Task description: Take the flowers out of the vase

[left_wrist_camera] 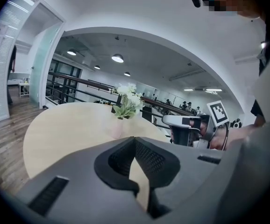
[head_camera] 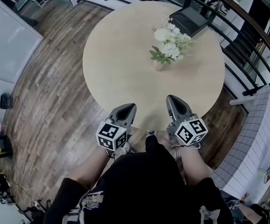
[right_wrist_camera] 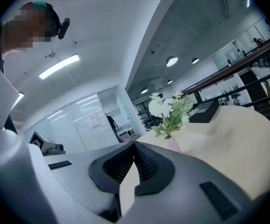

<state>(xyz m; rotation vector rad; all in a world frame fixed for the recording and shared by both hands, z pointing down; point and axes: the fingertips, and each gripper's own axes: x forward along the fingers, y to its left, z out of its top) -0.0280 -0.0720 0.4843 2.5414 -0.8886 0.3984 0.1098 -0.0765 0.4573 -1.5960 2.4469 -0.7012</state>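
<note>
White flowers (head_camera: 169, 42) with green leaves stand in a small pale pink vase (head_camera: 158, 65) right of the middle of a round beige table (head_camera: 121, 69). My left gripper (head_camera: 127, 108) and right gripper (head_camera: 173, 100) hover at the table's near edge, both shut with nothing between the jaws, well short of the vase. The left gripper view shows the flowers (left_wrist_camera: 127, 96) and vase (left_wrist_camera: 116, 127) ahead beyond the shut left gripper (left_wrist_camera: 135, 138). In the right gripper view the flowers (right_wrist_camera: 169, 107) rise just past the shut right gripper (right_wrist_camera: 135, 144), and the vase (right_wrist_camera: 177, 144) is mostly hidden behind it.
A dark chair (head_camera: 191, 18) stands at the table's far side. A black railing (head_camera: 247, 36) curves along the right, with a white tiled counter (head_camera: 261, 139) beside it. Wooden floor (head_camera: 46, 92) lies to the left. The person's legs are below the grippers.
</note>
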